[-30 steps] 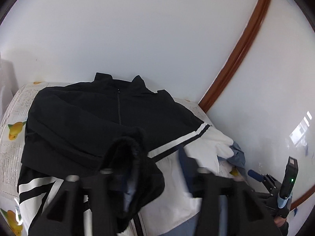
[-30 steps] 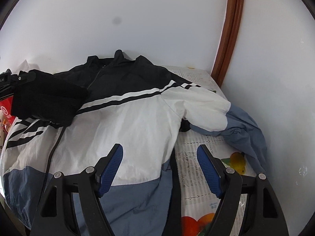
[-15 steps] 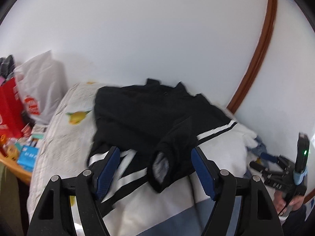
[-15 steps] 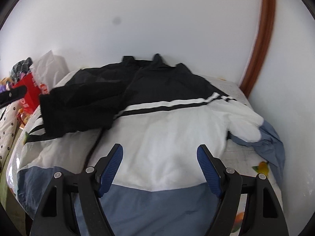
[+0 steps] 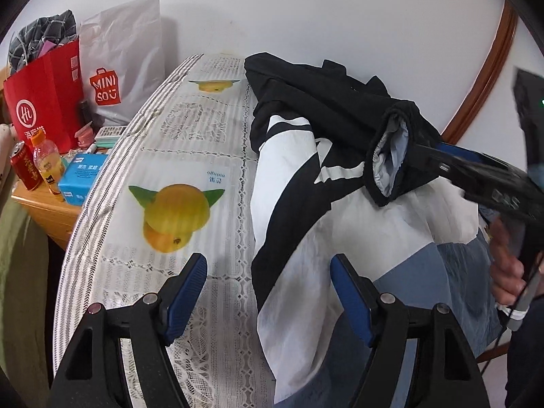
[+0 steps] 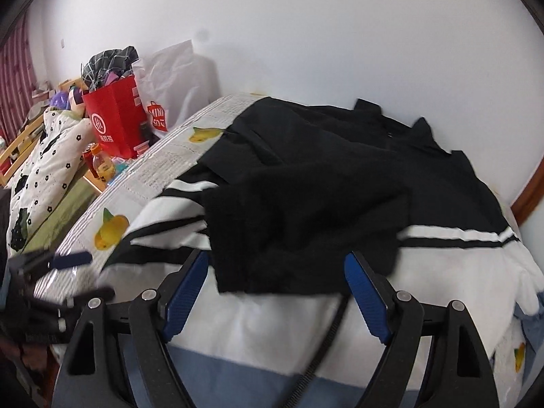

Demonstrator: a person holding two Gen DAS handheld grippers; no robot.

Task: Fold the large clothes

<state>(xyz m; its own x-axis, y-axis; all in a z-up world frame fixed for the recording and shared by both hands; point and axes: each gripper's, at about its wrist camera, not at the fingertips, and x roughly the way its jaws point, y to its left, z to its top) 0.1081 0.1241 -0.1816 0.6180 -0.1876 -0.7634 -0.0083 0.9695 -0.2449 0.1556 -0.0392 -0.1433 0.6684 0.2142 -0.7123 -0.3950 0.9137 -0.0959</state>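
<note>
A plain white wall (image 5: 306, 10) stands behind the bed (image 5: 190, 129). A curved brown wooden trim (image 5: 489, 68) runs up the wall on the right. The bed has a see-through cover with pictures of yellow fruit (image 5: 176, 210) and lace edges. Beside the bed is a low wooden cabinet (image 5: 44, 204). On it stand a red paper bag (image 5: 44, 102), a white bag (image 5: 125, 54), a red can (image 5: 25, 166), an orange drink bottle (image 5: 47, 161) and a blue box (image 5: 80, 178). Far left hangs a striped red curtain (image 6: 13, 81). The light is soft daylight.

A home bedroom: quilted bed (image 6: 40, 170), shopping bags (image 5: 47, 91), cluttered wooden nightstand (image 5: 51, 207)
</note>
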